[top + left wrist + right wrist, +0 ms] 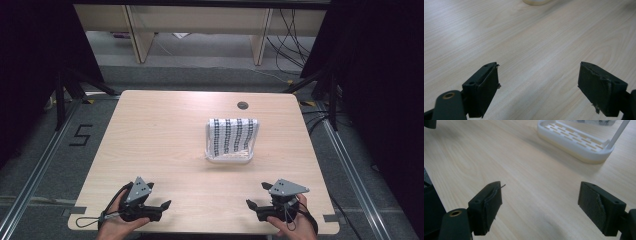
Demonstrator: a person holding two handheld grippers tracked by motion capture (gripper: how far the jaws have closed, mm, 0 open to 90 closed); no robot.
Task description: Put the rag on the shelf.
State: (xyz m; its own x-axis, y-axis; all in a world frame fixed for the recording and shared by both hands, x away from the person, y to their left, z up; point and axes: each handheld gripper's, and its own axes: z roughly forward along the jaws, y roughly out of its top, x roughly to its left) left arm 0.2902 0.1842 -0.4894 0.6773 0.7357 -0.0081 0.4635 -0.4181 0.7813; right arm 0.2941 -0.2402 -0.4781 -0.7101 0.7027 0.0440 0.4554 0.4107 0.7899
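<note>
At near table edge, left gripper point(159, 201) and right gripper point(256, 198) both gaping wide, gripping nothing, resting low on wooden table point(160, 145). Farther out, right of centre: white slatted rack point(229, 158) with patterned cloth point(232, 135) draped over its frame. Probably light, rigid plastic, prone to sliding; cloth soft, floppy. Best pinched at cloth's top edge or rack rim.

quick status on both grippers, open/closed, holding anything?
Left gripper: open, holding nothing, over the table.
Right gripper: open, holding nothing, apart from the white rack.
</note>
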